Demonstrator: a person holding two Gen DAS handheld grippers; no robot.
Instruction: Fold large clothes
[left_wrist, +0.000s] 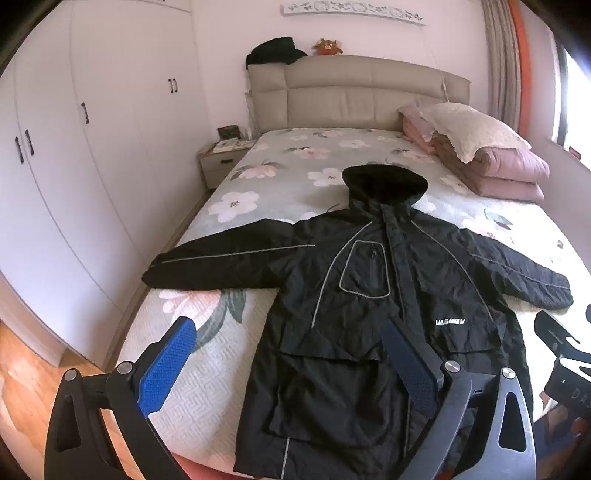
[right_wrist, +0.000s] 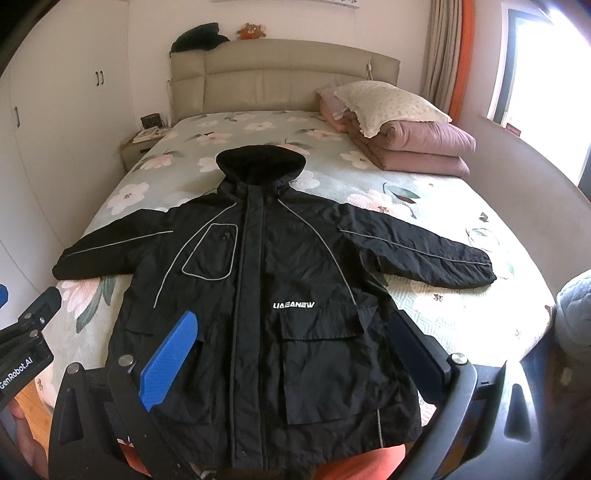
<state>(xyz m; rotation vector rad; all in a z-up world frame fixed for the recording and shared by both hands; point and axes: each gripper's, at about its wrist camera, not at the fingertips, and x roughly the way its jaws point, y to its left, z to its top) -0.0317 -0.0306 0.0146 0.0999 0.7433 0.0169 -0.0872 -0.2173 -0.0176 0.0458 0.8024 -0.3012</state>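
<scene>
A black hooded jacket (right_wrist: 258, 295) lay face up and spread flat on the bed (right_wrist: 443, 317), zipped closed, its hem at the near edge and its hood (right_wrist: 258, 162) pointing toward the far headboard (right_wrist: 280, 77). Both sleeves stretched out sideways, the left sleeve (right_wrist: 110, 254) reaching the left edge of the mattress and the right sleeve (right_wrist: 424, 254) ending well short of the right edge. Grey piping ran along the sleeves and around a chest pocket, and white lettering (right_wrist: 293, 305) sat on the chest above a flap pocket.

The left gripper (left_wrist: 291, 354) hovered above the near left part of the jacket with its blue-padded fingers (left_wrist: 166, 365) spread wide and nothing between them. The right gripper (right_wrist: 295, 350) hung over the lower front of the jacket, likewise spread wide and empty (from each wrist view the other tool showed only as a dark shape at the frame's edge).

At the far right of the bed a folded pink quilt (right_wrist: 417, 147) carried a cream pillow (right_wrist: 388, 101) on top, well apart from the jacket. A dark garment (right_wrist: 197, 37) and a small plush toy (right_wrist: 251, 31) rested on top of the headboard. White wardrobes (left_wrist: 74, 147) lined the left wall, with a bedside table (left_wrist: 221, 157) at the far left corner of the bed. A curtain (right_wrist: 443, 48) and a bright window stood at the far right.
</scene>
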